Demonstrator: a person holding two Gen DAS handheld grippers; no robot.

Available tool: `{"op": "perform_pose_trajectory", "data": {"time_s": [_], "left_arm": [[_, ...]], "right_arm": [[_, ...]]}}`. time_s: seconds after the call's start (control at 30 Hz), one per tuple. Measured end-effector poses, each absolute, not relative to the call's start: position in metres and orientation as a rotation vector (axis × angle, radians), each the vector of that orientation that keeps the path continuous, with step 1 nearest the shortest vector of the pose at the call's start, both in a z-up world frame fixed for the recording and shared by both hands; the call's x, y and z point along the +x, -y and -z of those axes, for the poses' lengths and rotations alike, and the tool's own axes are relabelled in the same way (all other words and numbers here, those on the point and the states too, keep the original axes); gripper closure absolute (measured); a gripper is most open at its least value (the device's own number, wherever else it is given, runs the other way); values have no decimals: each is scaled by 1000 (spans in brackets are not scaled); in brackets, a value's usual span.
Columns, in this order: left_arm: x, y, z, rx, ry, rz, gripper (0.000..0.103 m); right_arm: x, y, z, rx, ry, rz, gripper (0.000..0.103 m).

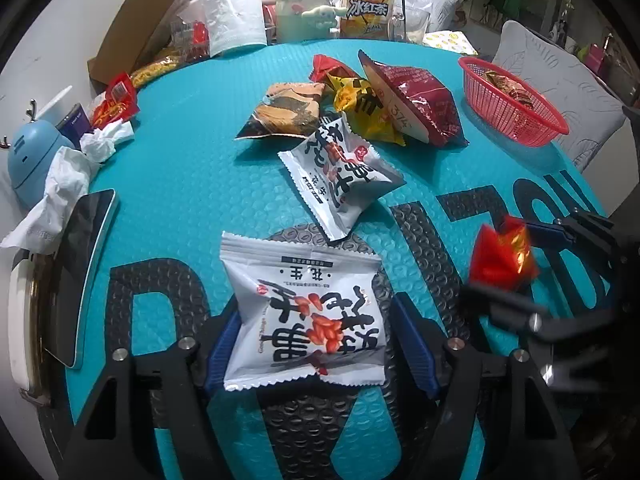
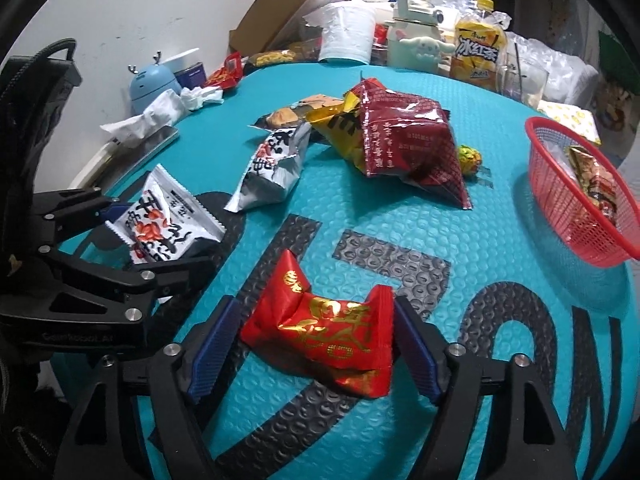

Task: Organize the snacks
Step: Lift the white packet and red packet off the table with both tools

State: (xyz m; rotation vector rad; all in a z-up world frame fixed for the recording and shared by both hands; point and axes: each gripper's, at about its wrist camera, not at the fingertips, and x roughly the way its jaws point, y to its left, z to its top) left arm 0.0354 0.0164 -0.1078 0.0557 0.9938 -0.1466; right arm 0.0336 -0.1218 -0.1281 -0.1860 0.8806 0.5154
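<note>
Starting at your left, the left gripper (image 1: 320, 344) sits with its blue pads against the two side edges of a white peanut packet (image 1: 306, 312), so it reads as clamped on that packet across its width, the packet's long axis running away from you along the fingers. Further up the teal bench mat (image 1: 180, 168) a second white peanut packet (image 1: 340, 172) lies loose, and behind it the heap: an orange-and-black snack bag (image 1: 286, 110), a yellow bag (image 1: 366, 114) and a dark red bag (image 1: 416, 100). Moving right, your right gripper (image 2: 316, 344) straddles a red-and-gold candy packet (image 2: 324, 336); its right pad touches the wrapper's twisted end while a gap shows at the left pad, so the jaws stand apart and the candy rests on the mat between them, long axis crosswise, from pad to pad. Far right and ahead stands the red mesh basket (image 2: 560, 216), already holding a few wrapped snacks. Judging from this, the basket lies up and to the right of both grippers, and your right hand is clearly the nearer one to it.
</note>
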Motion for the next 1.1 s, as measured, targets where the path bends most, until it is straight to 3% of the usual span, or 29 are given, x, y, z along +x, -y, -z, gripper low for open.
{"op": "perform_pose_trajectory", "data": {"time_s": [0.1,0.17,1.1], "left_arm": [[34,-19,107,40,-993,149,42],[34,-19,106,34,-993,150,43],[31,25,73,-28,-958,378,43]], "right_arm": [[35,125,126,-180,-877,-503,55],[35,128,125,-159,-883,-513,57],[5,177,97,-9,-850,-473,58]]}}
